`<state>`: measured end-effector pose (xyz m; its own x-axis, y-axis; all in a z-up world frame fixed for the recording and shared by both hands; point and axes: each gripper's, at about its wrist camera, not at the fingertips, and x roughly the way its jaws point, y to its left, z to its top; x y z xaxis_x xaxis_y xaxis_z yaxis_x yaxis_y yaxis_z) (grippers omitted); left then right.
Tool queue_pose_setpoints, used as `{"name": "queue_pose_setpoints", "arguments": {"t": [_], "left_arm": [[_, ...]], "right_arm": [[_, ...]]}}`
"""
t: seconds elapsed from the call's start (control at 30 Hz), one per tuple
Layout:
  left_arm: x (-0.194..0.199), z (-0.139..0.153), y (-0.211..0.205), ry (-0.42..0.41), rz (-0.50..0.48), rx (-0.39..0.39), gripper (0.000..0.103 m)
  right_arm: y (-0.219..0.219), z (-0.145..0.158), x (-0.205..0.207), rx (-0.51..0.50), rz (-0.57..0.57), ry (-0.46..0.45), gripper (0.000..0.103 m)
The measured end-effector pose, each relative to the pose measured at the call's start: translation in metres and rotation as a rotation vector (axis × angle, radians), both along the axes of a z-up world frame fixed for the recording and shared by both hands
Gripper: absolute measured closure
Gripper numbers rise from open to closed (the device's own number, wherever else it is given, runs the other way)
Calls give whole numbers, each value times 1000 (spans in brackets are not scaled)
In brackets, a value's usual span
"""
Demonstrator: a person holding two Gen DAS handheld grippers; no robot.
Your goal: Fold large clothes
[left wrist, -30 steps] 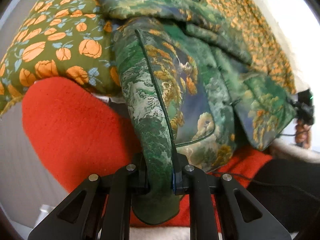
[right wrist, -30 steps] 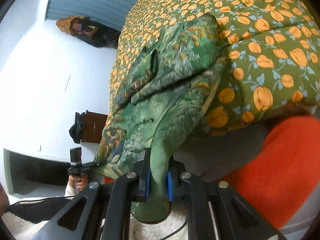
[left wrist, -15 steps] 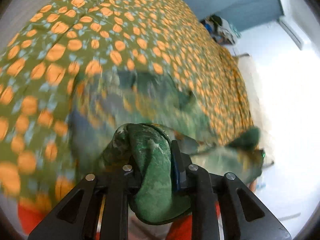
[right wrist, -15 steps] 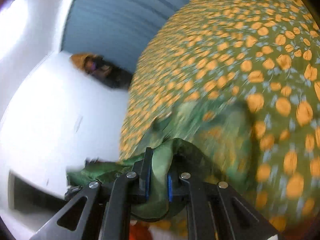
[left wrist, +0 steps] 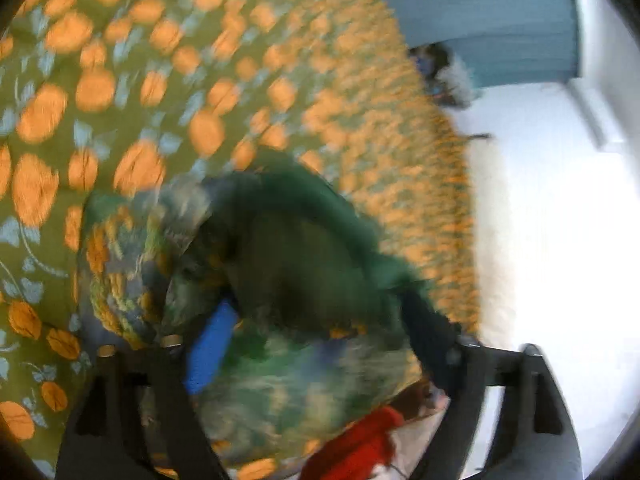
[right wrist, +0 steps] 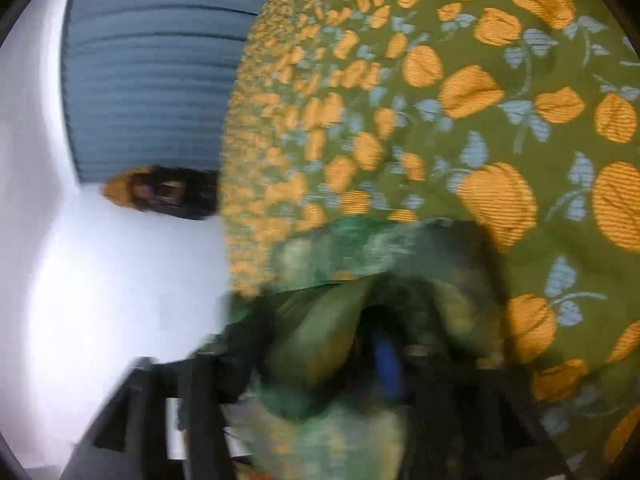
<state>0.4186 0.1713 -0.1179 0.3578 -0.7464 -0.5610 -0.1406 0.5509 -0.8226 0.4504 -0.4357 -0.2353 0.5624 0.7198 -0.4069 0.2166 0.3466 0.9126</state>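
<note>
The green landscape-print garment lies bunched on the bedspread right in front of both cameras; it also fills the lower middle of the right wrist view. My left gripper has its jaws spread wide apart, with the cloth lying loose between them. My right gripper is also spread open, with cloth draped between its fingers. Both views are motion-blurred.
The olive bedspread with orange pumpkins covers the bed. A red blanket shows below the left gripper. A white wall, blue blinds and a pile of dark things lie beyond the bed.
Both grippers carried the garment's edge up over the bed, then opened; the jaws that pinched the cloth now stand wide apart and the cloth has dropped onto the bedspread.
</note>
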Motion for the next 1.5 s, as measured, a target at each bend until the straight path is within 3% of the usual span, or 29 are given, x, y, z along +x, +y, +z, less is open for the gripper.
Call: {"name": "queue_pose_setpoints", "arguments": {"t": [0.03, 0.1, 0.17, 0.23, 0.33, 0.4, 0.43, 0.47, 0.53, 0.63, 0.7, 0.73, 0.83, 0.97, 1.03, 1.1, 1.27, 1.5], "left_arm": [[-4, 14, 9, -40, 19, 6, 2], [-11, 27, 19, -95, 26, 67, 1], [-18, 26, 18, -120, 3, 180, 1], [-19, 5, 0, -102, -52, 314, 1], [-8, -43, -28, -31, -94, 501, 2], [-4, -66, -40, 2, -91, 551, 7], [-2, -71, -47, 0, -83, 565, 26], [-2, -73, -55, -15, -81, 560, 67], [1, -63, -61, -15, -49, 587, 89], [-2, -16, -59, -158, 16, 630, 91], [-6, 12, -57, -262, 62, 665, 91], [-9, 23, -61, -308, 85, 710, 91], [8, 4, -76, -351, 116, 891, 91], [15, -70, -90, -287, 72, 1041, 88], [10, -91, -92, -310, 78, 1077, 86], [7, -92, -90, -335, 95, 1089, 84], [13, -98, -81, -331, 103, 997, 80], [18, -111, -77, -332, 124, 921, 78]], "right_arm": [[-3, 8, 0, 2, -13, -22, 20], [-13, 32, -4, -65, -39, -83, 19], [-11, 50, -6, -209, -2, -104, 19], [9, 61, -4, -409, 98, -113, 19], [51, 54, 4, -683, 233, -97, 19], [78, 36, 9, -813, 295, -78, 19], [86, 29, 12, -839, 308, -70, 23], [100, 24, 14, -883, 327, -69, 47], [116, 28, 14, -1008, 335, -85, 87], [134, 70, 4, -1162, 281, -193, 89], [144, 107, -3, -1255, 209, -317, 89], [145, 115, -1, -1272, 185, -358, 89], [148, 118, 16, -1308, 125, -374, 89], [148, 46, 41, -1367, 196, -244, 89], [144, 9, 43, -1363, 224, -186, 90], [139, -6, 38, -1349, 208, -193, 90], [121, -15, 32, -1246, 148, -196, 89], [119, -27, 39, -1197, 130, -205, 88]]}}
